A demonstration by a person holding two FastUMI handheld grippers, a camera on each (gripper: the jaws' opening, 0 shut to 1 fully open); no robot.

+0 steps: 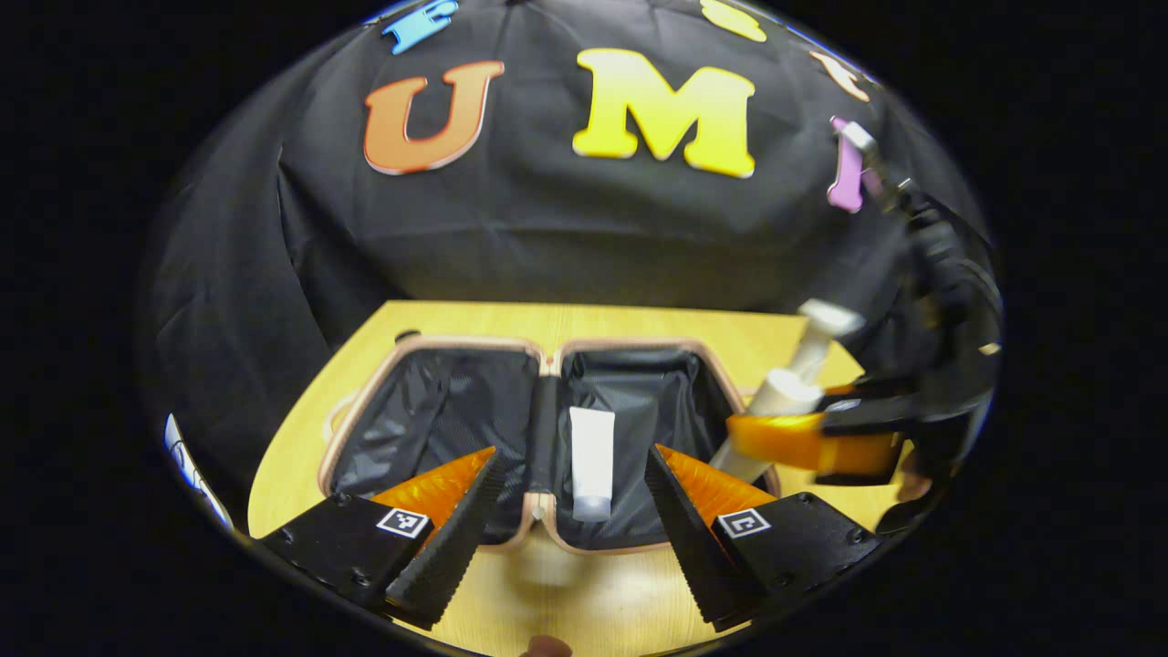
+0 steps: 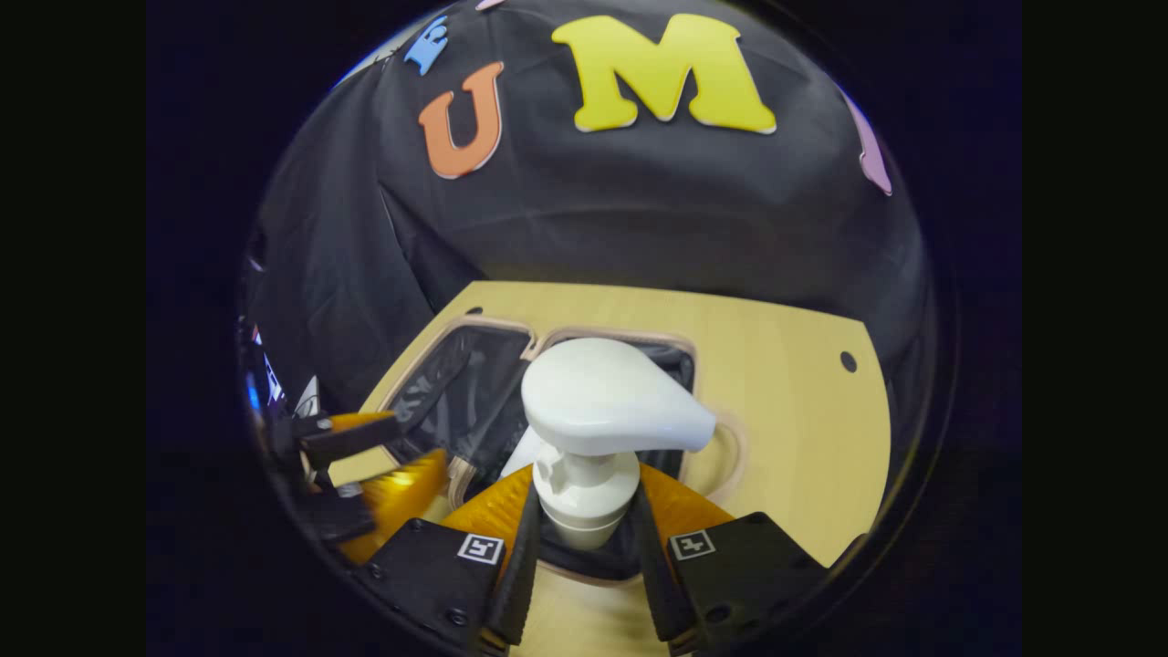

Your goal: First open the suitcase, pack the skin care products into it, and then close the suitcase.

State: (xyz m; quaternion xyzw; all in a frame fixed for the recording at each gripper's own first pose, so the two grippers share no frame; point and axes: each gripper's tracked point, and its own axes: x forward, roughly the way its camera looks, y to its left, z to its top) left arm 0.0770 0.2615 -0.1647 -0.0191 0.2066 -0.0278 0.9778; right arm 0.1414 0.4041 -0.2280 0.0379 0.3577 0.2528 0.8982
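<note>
**Two hand-held grippers: build and markings**

Left gripper (image 1: 570,511), seen in the left gripper view: two wedge-shaped fingers with ribbed inner faces, mounted on black plates. Each plate carries a small square black-and-white marker and round screw heads near its edges. Right gripper (image 2: 584,538), seen in the right gripper view: the same build, one square marker on each plate, screw heads at 7 o'clock. In the left gripper view, at 3 o'clock, the right gripper's black body bears dark cables.
</note>
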